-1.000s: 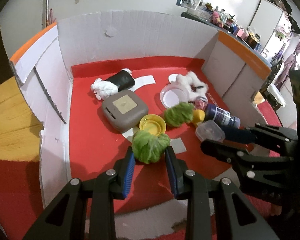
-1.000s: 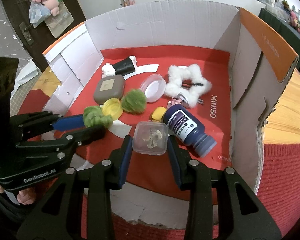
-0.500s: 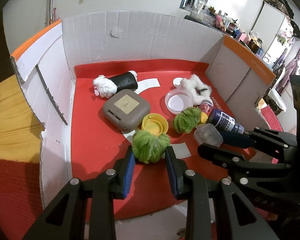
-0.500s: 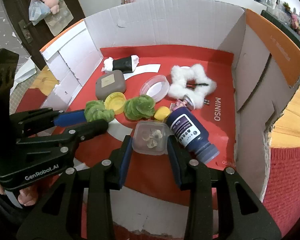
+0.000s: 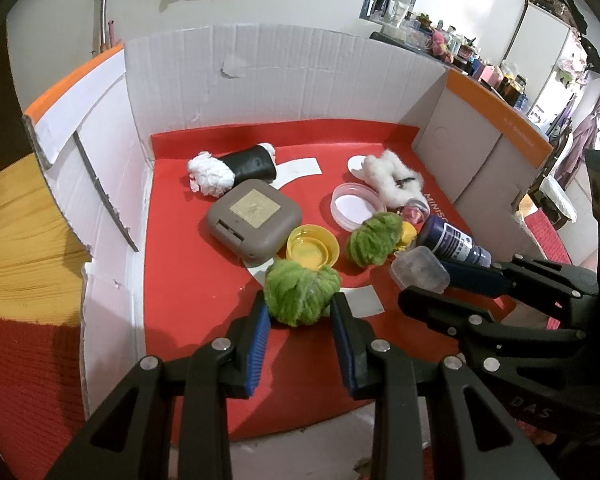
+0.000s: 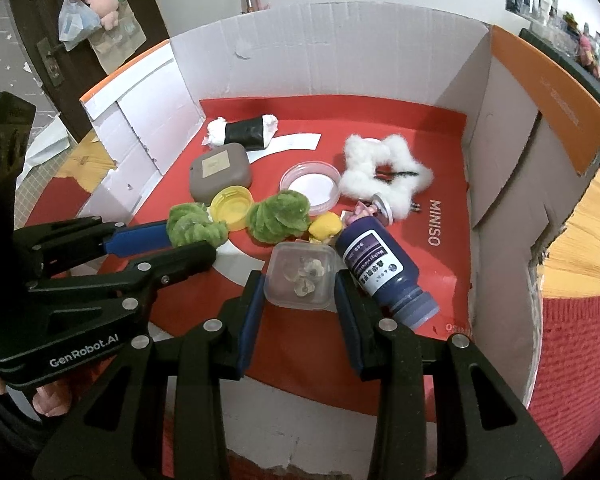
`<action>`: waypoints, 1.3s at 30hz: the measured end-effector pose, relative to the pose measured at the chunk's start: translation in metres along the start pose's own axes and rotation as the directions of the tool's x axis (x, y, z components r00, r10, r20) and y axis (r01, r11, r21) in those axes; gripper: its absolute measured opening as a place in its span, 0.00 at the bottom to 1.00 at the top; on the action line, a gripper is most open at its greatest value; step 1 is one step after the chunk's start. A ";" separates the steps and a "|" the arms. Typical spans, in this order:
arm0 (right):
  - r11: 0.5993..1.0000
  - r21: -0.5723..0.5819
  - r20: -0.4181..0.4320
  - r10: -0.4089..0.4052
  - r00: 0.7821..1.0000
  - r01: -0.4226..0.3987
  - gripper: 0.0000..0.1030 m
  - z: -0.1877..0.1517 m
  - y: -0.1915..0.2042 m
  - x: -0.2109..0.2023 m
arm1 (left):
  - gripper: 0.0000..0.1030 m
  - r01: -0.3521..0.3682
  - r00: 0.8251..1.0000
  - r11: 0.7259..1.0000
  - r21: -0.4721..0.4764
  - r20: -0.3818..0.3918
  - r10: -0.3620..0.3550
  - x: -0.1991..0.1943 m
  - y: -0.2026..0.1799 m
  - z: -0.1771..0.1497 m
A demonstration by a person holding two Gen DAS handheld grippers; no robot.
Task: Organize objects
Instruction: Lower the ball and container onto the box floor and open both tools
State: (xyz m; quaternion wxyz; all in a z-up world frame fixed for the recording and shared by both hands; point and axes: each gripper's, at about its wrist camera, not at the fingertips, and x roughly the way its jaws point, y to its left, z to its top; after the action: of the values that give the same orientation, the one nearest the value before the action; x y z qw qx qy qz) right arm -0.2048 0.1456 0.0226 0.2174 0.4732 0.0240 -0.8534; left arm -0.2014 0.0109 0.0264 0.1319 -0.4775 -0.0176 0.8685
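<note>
left gripper (image 5: 300, 312): clamps green pompom (image 5: 301, 297), just before yellow cap (image 5: 312, 246) | right gripper (image 6: 298, 292): clamps clear tub (image 6: 301, 275), right of cap

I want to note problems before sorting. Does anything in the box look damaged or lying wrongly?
The dark blue bottle lies on its side, cap toward the box's open front. The cardboard box has a torn left wall. Nothing looks spilled.

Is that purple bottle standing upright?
No, the purple bottle lies on its side on the red floor of the box.
</note>
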 end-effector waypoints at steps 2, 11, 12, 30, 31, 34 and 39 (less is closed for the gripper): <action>1.000 0.002 0.001 0.001 1.000 -0.001 0.33 0.000 0.000 0.000 | 0.31 -0.002 1.000 1.000 0.001 0.000 0.002 0.001 -0.001 0.000; 1.000 0.006 0.011 0.013 1.000 -0.013 0.34 0.000 0.000 0.000 | 0.32 -0.007 1.000 1.000 -0.006 0.007 0.007 0.003 -0.001 0.000; 1.000 0.008 0.012 0.013 1.000 -0.013 0.34 0.000 0.000 0.000 | 0.32 -0.008 1.000 1.000 -0.008 0.008 0.008 0.004 -0.001 0.001; 1.000 0.008 0.016 0.014 1.000 -0.014 0.35 -0.002 0.002 -0.001 | 0.46 -0.045 0.999 0.999 -0.013 0.015 0.046 -0.002 0.001 -0.003; 1.000 0.008 0.016 0.013 1.000 -0.013 0.35 -0.002 0.002 -0.001 | 0.47 -0.045 0.999 0.999 -0.016 0.015 0.045 -0.002 0.001 -0.004; 1.000 0.005 0.017 0.012 1.000 -0.012 0.36 -0.003 0.003 -0.003 | 0.50 -0.051 0.999 0.999 -0.019 0.018 0.052 -0.004 0.002 -0.006; 1.000 -0.003 0.024 0.009 1.000 -0.009 0.45 -0.004 0.006 -0.005 | 0.50 -0.056 0.998 0.998 -0.018 0.021 0.057 -0.004 0.003 -0.007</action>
State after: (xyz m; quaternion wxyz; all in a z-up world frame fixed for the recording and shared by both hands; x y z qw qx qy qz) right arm -0.1968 0.1430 0.0252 0.2220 0.4629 0.0205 -0.8579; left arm -0.1940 0.0064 0.0256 0.1029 -0.4698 -0.0131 0.8766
